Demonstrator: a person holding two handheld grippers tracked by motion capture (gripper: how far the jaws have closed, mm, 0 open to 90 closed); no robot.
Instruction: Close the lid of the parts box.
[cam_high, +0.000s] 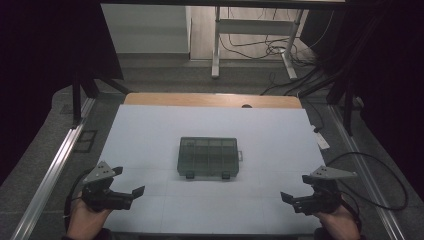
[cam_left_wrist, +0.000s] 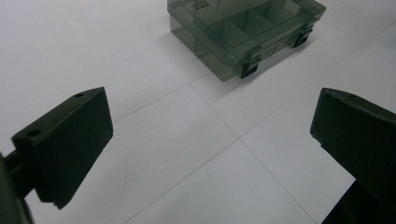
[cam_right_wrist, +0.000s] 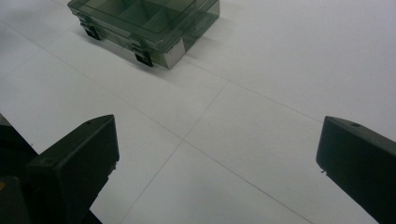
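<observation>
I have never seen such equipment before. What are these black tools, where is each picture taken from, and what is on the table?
A person sits at a white table and holds one tool in each hand. Each tool is a hand-held gripper with two black jaws. The high view looks down from above: the left hand-held gripper is at the lower left, the right hand-held gripper at the lower right. The other two pictures come from small cameras riding on each gripper, looking out between its jaws. Both grippers are open and hold nothing. In the middle of the table lies a closed, dark see-through plastic box with compartments and two latches on its near side.
</observation>
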